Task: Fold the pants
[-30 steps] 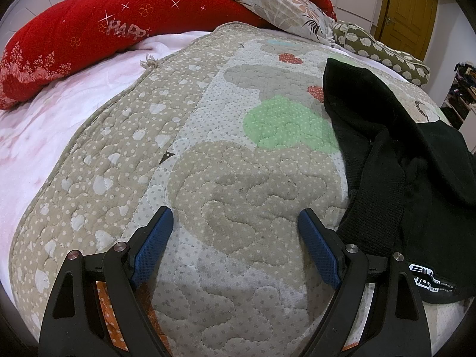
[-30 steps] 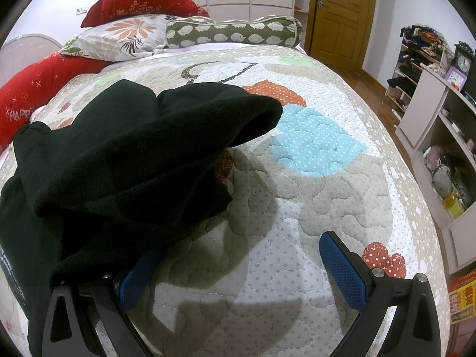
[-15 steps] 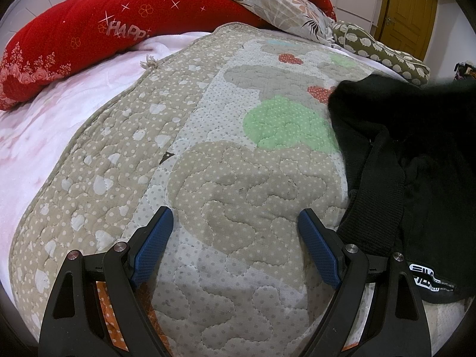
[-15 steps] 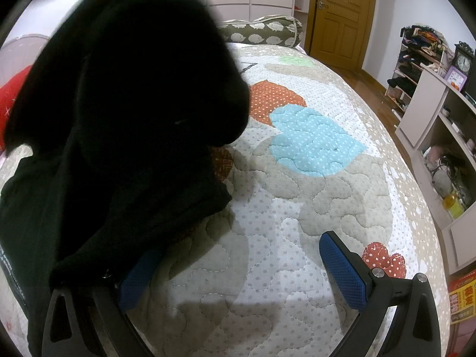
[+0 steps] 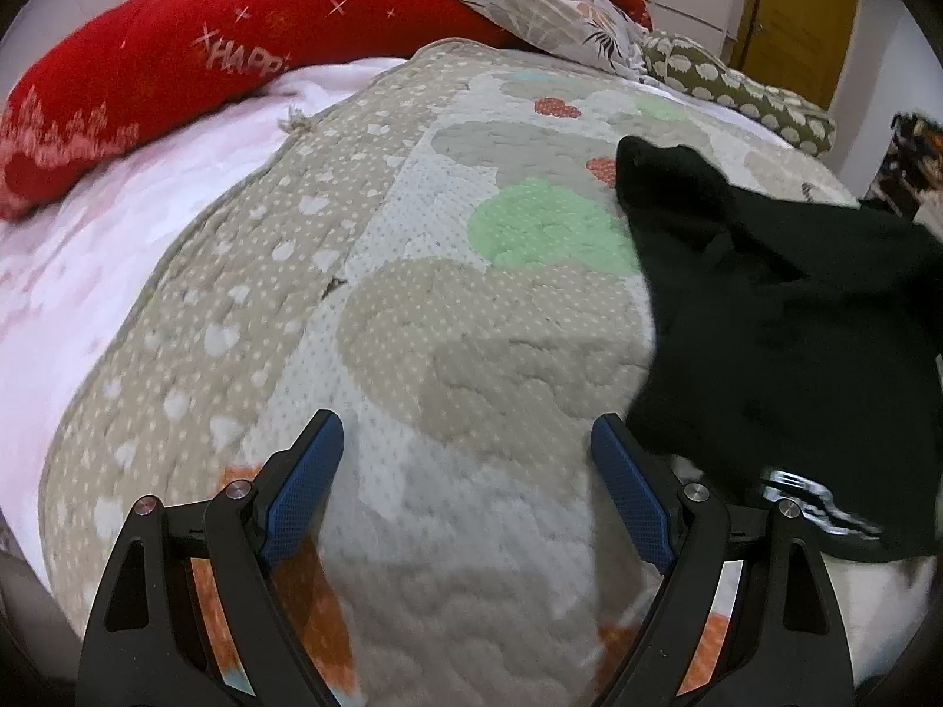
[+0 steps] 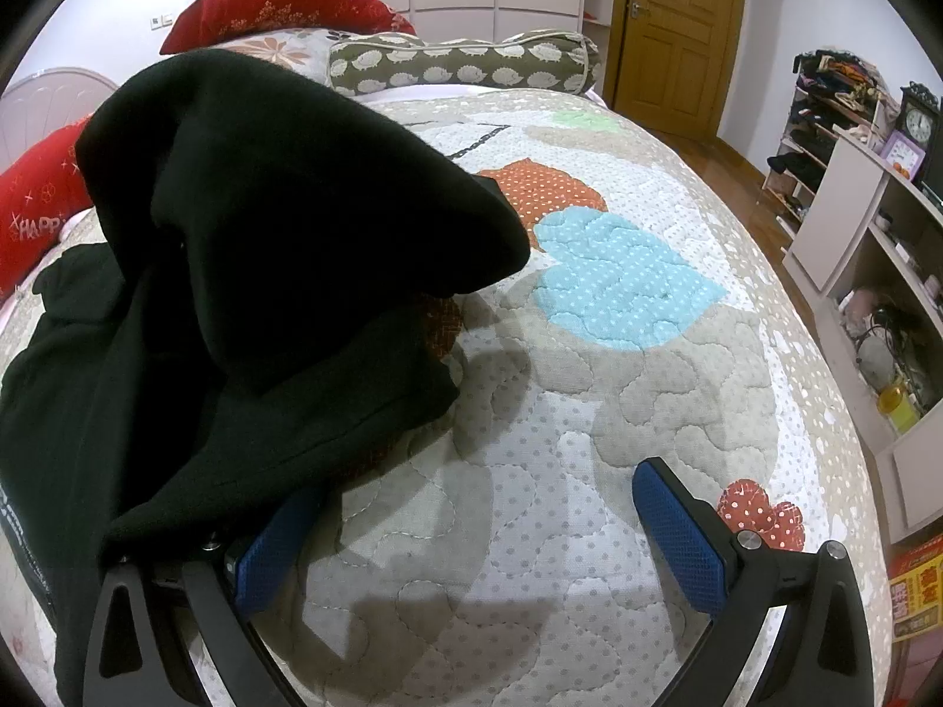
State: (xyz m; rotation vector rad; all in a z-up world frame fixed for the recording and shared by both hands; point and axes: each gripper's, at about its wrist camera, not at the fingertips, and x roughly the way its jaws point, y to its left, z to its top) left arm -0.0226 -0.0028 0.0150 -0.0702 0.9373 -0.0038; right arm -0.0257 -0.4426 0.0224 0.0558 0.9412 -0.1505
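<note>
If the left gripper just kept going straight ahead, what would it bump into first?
Probably the quilt: the open left gripper points at bare quilted fabric. The black pants lie just off to its right, near that finger, though depth is unclear.

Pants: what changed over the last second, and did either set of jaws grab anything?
The black pants heaved up half a second ago and have dropped back into a rumpled heap on the quilt, spread further left. Left gripper and right gripper stayed open, holding nothing. Pillows unchanged.
</note>
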